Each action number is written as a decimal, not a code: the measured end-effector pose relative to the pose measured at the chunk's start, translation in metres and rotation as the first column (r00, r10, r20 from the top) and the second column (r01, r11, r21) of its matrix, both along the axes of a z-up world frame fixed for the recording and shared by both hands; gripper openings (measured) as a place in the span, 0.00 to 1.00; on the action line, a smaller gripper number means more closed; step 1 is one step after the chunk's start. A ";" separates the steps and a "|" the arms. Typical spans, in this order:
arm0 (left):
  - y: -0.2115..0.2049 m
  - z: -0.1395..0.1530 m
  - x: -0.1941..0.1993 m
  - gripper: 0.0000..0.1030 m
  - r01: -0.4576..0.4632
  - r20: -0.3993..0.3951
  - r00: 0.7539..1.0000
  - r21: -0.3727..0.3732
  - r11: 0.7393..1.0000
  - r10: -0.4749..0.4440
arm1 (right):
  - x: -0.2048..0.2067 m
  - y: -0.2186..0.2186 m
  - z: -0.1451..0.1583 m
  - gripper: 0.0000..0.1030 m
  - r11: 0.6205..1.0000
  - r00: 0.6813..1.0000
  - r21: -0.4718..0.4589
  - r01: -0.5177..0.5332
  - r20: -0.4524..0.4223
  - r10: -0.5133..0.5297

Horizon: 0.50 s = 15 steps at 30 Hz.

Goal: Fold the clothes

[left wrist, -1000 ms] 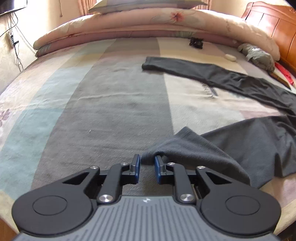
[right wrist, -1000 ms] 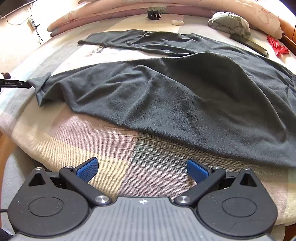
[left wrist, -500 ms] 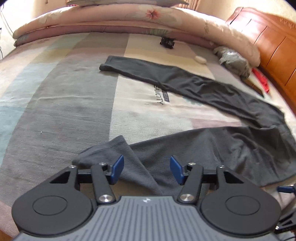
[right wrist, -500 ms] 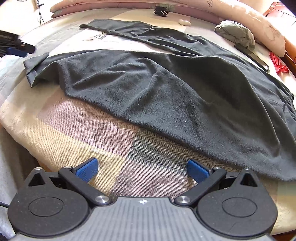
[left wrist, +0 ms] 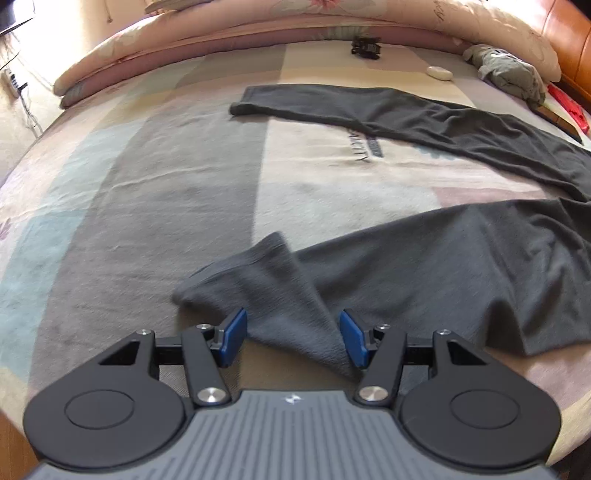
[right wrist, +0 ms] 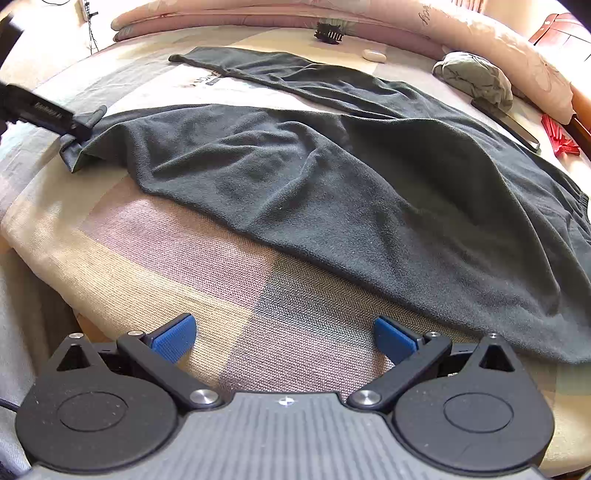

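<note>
1. The left gripper (left wrist: 291, 338) has its blue-padded jaws standing apart, and the crumpled cuff (left wrist: 258, 280) of the near leg of the dark grey fleece trousers (left wrist: 461, 266) lies loose on the bed between and just ahead of them; the pads do not press the cloth.
2. The right gripper (right wrist: 284, 339) also has its jaws spread wide with nothing between them, hovering over the bare striped woven bedspread (right wrist: 207, 258) at the bed's edge, with the trousers' near hem just beyond its fingertips.
3. Outward from the right gripper, the near trouser leg runs away to the left, where the left gripper shows as a dark shape at the cuff; the waist end bulks up to the right.
4. Farther ahead of both grippers, the second leg (left wrist: 388, 110) stretches flat across the bedspread, well apart from the near one, so the pair lies in an open V.
5. Beyond it, near the rolled floral quilt (left wrist: 258, 22), sit a black hair claw (left wrist: 365, 46), a small white oval case (left wrist: 439, 72) and a bundled grey-green garment (left wrist: 509, 70), all clear of the work.
6. Step in hand, as I judge it: the near leg is laid out and unfolded, ready for the first fold.
7. The next move likely calls for pinching cuff and waist edge together, then carrying the near leg over onto the far one, keeping the cloth taut.
</note>
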<state>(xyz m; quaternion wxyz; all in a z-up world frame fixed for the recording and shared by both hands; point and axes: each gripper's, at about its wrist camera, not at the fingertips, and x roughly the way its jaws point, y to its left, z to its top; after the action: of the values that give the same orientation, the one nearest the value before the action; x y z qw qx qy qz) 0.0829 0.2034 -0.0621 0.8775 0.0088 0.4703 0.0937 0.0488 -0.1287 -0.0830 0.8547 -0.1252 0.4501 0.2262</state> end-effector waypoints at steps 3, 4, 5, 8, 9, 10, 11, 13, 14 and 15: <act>0.016 -0.001 -0.015 0.57 -0.045 -0.004 0.999 -0.039 0.998 0.045 | -0.001 0.000 0.000 1.00 1.000 1.000 0.002 0.000 0.003 0.000; 0.022 -0.003 -0.019 0.58 -0.063 -0.007 0.998 -0.055 0.996 0.063 | -0.001 -0.001 0.000 1.00 1.000 1.000 0.002 0.000 0.005 0.000; 0.029 -0.005 -0.023 0.58 -0.081 -0.010 0.997 -0.072 0.994 0.081 | -0.001 -0.001 0.000 1.00 1.000 1.000 0.003 -0.001 0.006 0.001; 0.045 -0.010 -0.033 0.59 -0.132 -0.019 0.991 -0.117 0.984 0.131 | -0.002 -0.001 0.000 1.00 1.000 1.000 0.003 -0.003 0.006 0.003; 0.049 -0.012 -0.036 0.59 -0.149 -0.023 0.989 -0.130 0.980 0.147 | -0.002 -0.001 0.000 1.00 1.000 1.000 0.003 -0.003 0.006 0.003; 0.053 -0.013 -0.039 0.59 -0.161 -0.026 0.987 -0.143 0.977 0.159 | -0.002 -0.001 0.000 1.00 1.000 1.000 0.003 -0.004 0.006 0.004; 0.056 -0.014 -0.041 0.59 -0.172 -0.030 0.985 -0.155 0.973 0.170 | -0.003 -0.002 0.000 1.00 1.000 1.000 0.003 -0.004 0.006 0.004; 0.060 -0.016 -0.044 0.59 -0.180 -0.038 0.984 -0.163 0.970 0.176 | -0.003 -0.002 0.000 1.00 1.000 1.000 0.002 -0.004 0.006 0.004; 0.061 -0.016 -0.046 0.59 -0.180 -0.040 0.984 -0.161 0.970 0.176 | -0.003 -0.002 0.000 1.00 1.000 1.000 0.002 -0.004 0.005 0.004; 0.063 -0.016 -0.048 0.59 -0.180 -0.041 0.984 -0.163 0.970 0.176 | -0.003 -0.001 0.000 1.00 1.000 1.000 0.001 -0.003 0.005 0.003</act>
<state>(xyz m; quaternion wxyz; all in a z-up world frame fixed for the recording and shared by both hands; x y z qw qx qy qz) 0.0346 0.2659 -0.0781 0.8568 -0.1052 0.4870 0.1325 0.0463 -0.1301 -0.0830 0.8555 -0.1263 0.4478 0.2275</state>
